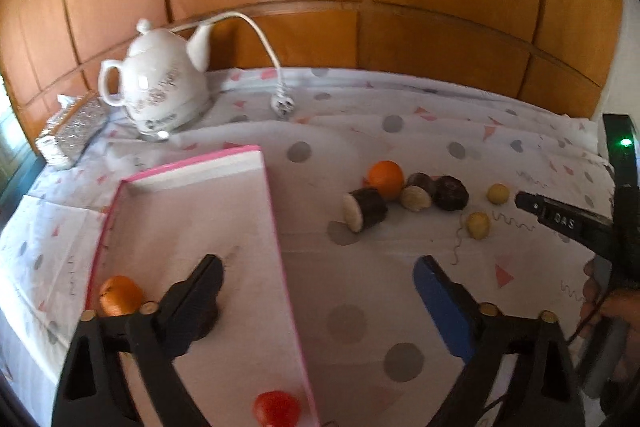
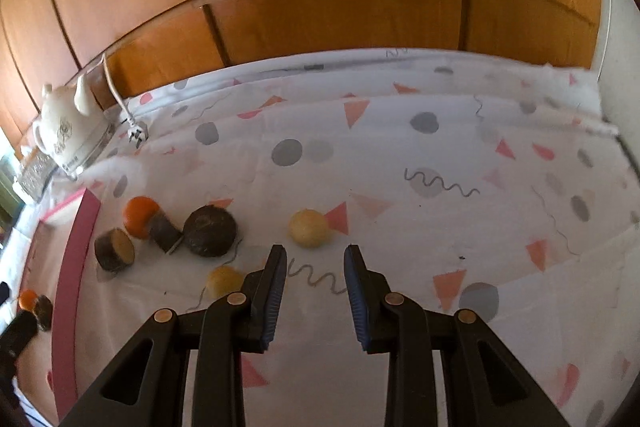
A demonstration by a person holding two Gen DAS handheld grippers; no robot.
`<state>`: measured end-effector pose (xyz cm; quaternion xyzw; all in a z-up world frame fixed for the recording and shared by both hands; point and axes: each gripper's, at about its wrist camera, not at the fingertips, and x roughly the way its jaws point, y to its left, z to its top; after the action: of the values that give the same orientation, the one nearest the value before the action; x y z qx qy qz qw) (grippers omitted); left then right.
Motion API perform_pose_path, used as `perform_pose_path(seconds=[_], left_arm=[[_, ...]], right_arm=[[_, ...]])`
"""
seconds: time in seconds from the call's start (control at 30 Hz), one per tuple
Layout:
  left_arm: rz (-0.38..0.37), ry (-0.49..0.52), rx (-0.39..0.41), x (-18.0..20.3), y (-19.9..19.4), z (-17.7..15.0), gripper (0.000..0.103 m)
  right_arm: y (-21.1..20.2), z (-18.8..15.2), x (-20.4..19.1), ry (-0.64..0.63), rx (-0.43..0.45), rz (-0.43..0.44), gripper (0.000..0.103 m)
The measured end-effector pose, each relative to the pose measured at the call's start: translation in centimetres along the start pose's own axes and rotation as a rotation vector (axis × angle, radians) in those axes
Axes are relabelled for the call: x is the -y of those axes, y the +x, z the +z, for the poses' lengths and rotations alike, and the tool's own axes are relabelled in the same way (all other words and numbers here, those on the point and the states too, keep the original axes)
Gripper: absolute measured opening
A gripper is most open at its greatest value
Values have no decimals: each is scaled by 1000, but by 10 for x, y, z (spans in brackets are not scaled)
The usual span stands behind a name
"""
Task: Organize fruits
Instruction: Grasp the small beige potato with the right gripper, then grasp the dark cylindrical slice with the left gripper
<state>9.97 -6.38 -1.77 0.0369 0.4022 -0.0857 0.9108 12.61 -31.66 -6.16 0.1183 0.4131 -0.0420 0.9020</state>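
Right wrist view shows the right gripper (image 2: pixel 315 259) gaping empty below the pale yellow round fruit (image 2: pixel 309 228) at frame centre, which might roll off if nudged sideways.

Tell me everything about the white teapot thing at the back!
The glossy white ceramic-looking electric kettle, shaped like a teapot, stands upright at the table's back-left corner, against the wooden wall. It has a knobbed lid, a curved handle on the left, a spout pointing up to the right, and faint printed writing on its belly. A sparkly silver box sits just beside it. No claw touches it.
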Motion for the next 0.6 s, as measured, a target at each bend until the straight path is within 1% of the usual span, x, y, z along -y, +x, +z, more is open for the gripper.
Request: perform_pose_path(seconds=[0.1,0.13,0.2,0.27,0.33,0.37,0.43,0.57,0.6], left_arm=[[-16,-2,-20,3,9,1,90],[-27,-4,-25,4,11,1,85],[-47,-5,-38,6,15,2,81],[-48,-7,-47,6,19,2,80],[-60,-13,-55,5,23,2,78],[-62,-14,-59,6,25,3,77],[-74,-17,-65,6,27,4,71],[-104,-28,-73,5,32,8,63],[-115,-39,-78,5,34,10,59]], right_arm=[[6,5,6,9,-1,15,30],[9,6,7,11,-4,17,30],[14,9,7,10,-9,30,30],[19,11,7,8,-24,47,30],[23,12,4,-7,-33,71,30],[25,12,2,-17,-33,71,30],[30,13,-1,-25,-39,69,30],[43,14,-6,-53,-56,49,28],[43,13,-8,-63,-49,43,28]])
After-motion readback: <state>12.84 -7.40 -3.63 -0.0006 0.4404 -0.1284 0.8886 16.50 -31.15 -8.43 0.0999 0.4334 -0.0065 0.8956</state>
